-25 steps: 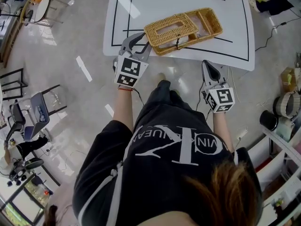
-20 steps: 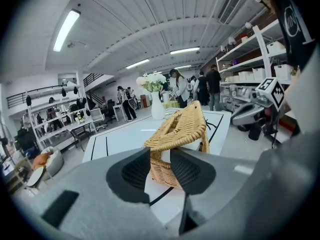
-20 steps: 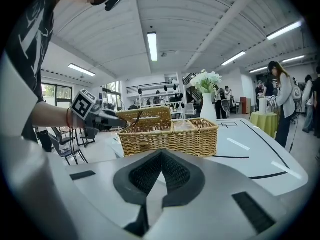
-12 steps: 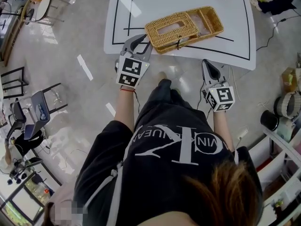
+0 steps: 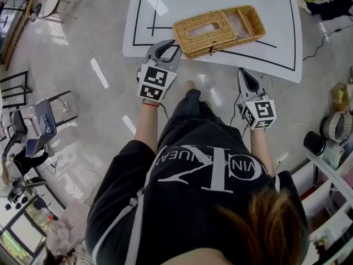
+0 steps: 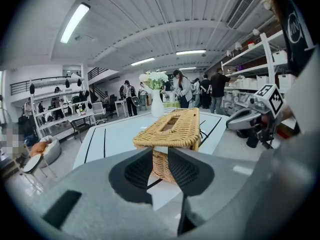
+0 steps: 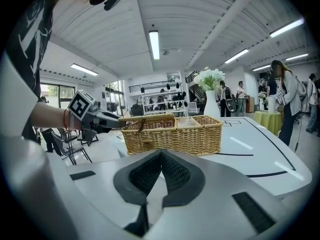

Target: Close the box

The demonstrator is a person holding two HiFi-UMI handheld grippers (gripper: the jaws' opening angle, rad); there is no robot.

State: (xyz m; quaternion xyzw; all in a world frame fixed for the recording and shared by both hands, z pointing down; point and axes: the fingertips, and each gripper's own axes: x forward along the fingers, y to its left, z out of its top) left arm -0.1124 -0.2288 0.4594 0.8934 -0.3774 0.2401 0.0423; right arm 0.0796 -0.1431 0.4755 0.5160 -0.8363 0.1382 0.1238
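A wicker box (image 5: pixel 218 29) lies on the white table (image 5: pixel 160 7) near its front edge. Its lid (image 5: pixel 201 31), with a rectangular hole, rests over the left half, and the right compartment is uncovered. My left gripper (image 5: pixel 164 47) sits at the box's near-left corner, its jaws closing with a narrow gap and nothing clearly between them. In the left gripper view the box (image 6: pixel 170 134) shows just beyond the left gripper (image 6: pixel 160 156). My right gripper (image 5: pixel 245 73) hangs below the table edge, shut and empty. From the right gripper (image 7: pixel 161 154) the box (image 7: pixel 172 134) is ahead, with the left gripper (image 7: pixel 107 119) at the lid's edge.
A white vase of flowers (image 7: pixel 212 101) stands farther back on the table. Chairs (image 5: pixel 41 126) stand on the floor to the left and shelving (image 5: pixel 331 203) to the right. Several people stand in the background.
The lid, tilted up and askew a second ago, now lies flatter and lined up on the box. The left gripper stays at the near-left corner; the right gripper has barely moved.
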